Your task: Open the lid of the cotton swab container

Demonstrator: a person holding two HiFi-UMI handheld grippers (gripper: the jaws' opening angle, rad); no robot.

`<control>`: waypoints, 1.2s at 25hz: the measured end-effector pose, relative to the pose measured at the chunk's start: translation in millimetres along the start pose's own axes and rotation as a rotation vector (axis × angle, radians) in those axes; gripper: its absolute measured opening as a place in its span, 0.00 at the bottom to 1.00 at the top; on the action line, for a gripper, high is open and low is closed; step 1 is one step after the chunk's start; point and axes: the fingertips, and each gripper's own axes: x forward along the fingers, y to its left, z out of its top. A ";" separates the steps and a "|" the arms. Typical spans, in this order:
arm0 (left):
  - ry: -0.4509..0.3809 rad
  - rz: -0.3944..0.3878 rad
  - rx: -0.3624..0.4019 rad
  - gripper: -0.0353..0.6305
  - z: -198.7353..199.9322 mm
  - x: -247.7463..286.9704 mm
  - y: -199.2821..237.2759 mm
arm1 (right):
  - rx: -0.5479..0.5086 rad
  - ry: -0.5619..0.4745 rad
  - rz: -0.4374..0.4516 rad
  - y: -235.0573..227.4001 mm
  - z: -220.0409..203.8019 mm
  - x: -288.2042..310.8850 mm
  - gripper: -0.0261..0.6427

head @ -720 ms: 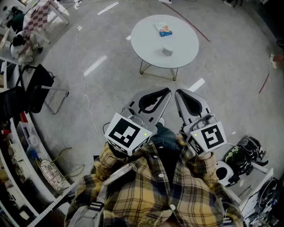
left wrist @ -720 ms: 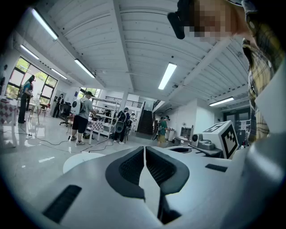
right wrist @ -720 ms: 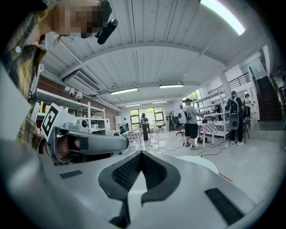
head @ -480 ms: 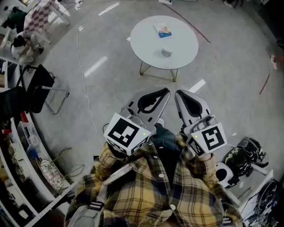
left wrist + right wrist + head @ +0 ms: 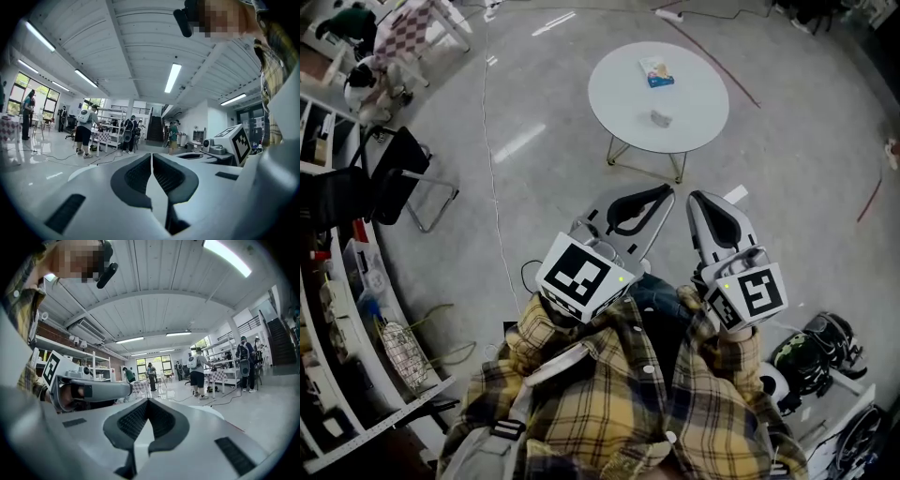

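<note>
A round white table (image 5: pixel 689 117) stands on the floor well ahead of me. On it lie a small blue-and-white box (image 5: pixel 655 71) and a small greyish object (image 5: pixel 660 118); it is too small to tell which is the swab container. My left gripper (image 5: pixel 664 192) and right gripper (image 5: pixel 695 198) are held side by side in front of my plaid shirt, far short of the table. Both are shut with nothing between the pads. In the left gripper view the left gripper (image 5: pixel 151 157) points level into the hall, as does the right gripper (image 5: pixel 148 401) in the right gripper view.
A black chair (image 5: pixel 392 183) stands at the left, with shelving (image 5: pixel 337 309) along the left edge. A cable (image 5: pixel 490 159) runs across the grey floor. Helmets and gear (image 5: pixel 811 345) lie at the lower right. Several people (image 5: pixel 86 131) stand at far tables.
The head view has shifted a little, so table and chair sit slightly further right in the picture. Both grippers stay shut and side by side.
</note>
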 end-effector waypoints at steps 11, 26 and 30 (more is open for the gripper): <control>0.028 0.044 0.031 0.10 1.8 11.9 1.0 | 0.024 -0.040 0.065 -8.6 8.2 5.5 0.06; 0.044 0.037 0.012 0.10 0.0 52.9 77.2 | 0.024 0.002 0.045 -52.8 6.7 83.9 0.06; 0.051 0.008 -0.024 0.10 3.8 72.6 125.2 | 0.044 0.039 0.016 -69.6 4.3 130.5 0.06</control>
